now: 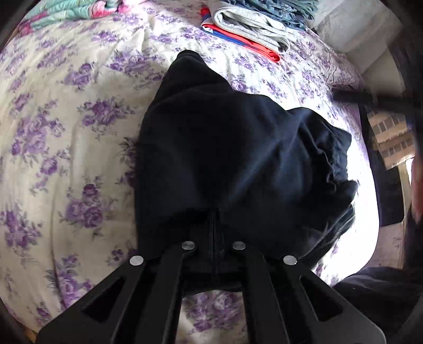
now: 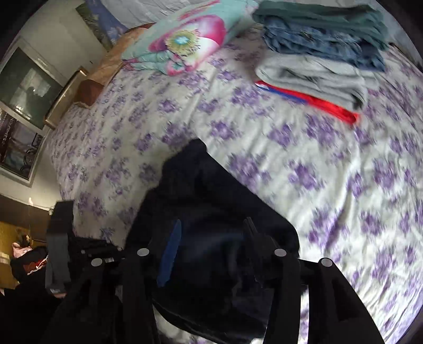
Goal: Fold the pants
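Observation:
The black pants (image 1: 224,148) lie bunched on the flowered bedsheet (image 1: 66,119), stretching away from me. My left gripper (image 1: 216,225) is shut on the near edge of the pants, its fingers pressed together with cloth between them. In the right wrist view the pants (image 2: 211,211) hang in a dark heap between the fingers of my right gripper (image 2: 211,238). Its fingers (image 2: 173,248) stand apart, with cloth filling the gap; a firm hold is not visible. The left gripper (image 2: 59,238) shows at the left edge.
A stack of folded clothes (image 1: 253,23), grey, blue denim, green and red, lies at the far side of the bed (image 2: 317,66). A flowered quilt (image 2: 185,39) lies beside it. A wall with pictures (image 2: 23,87) is at the left. The bed's right edge (image 1: 364,148) drops to the floor.

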